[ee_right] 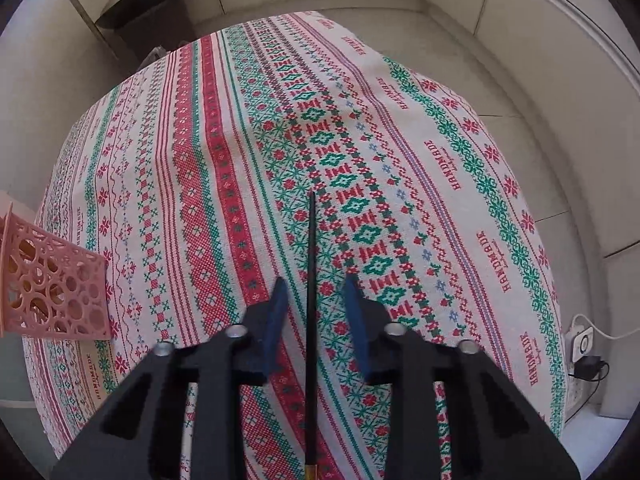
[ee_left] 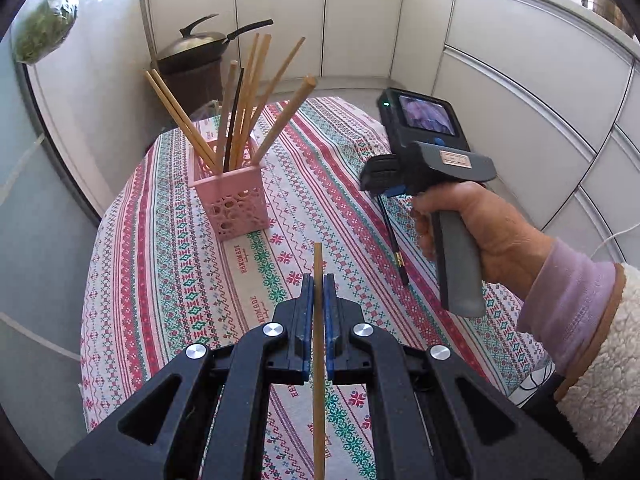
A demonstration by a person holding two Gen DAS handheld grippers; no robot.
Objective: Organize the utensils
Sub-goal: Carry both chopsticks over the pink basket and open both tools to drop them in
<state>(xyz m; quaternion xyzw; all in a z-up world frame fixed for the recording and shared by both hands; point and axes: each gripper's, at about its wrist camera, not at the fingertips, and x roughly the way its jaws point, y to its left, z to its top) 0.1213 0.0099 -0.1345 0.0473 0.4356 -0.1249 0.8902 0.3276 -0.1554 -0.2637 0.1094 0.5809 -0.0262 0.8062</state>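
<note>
My left gripper (ee_left: 319,280) is shut on a light wooden chopstick (ee_left: 318,256), which runs straight out between the blue pads above the patterned tablecloth (ee_left: 160,280). Ahead to the left stands a pink perforated holder (ee_left: 236,200) with several wooden chopsticks and one black one fanned out in it. In the right wrist view, my right gripper (ee_right: 316,284) points down at the cloth. Its blue pads stand apart on either side of a black chopstick (ee_right: 311,240) and do not touch it. The holder's (ee_right: 52,292) corner shows at the left edge.
A person's hand (ee_left: 472,224) in a lilac sleeve grips the right tool. Behind the table, a lidded wok (ee_left: 192,46) sits on a dark stand. White cabinets curve around the far side. A power strip (ee_right: 580,344) lies on the floor at right.
</note>
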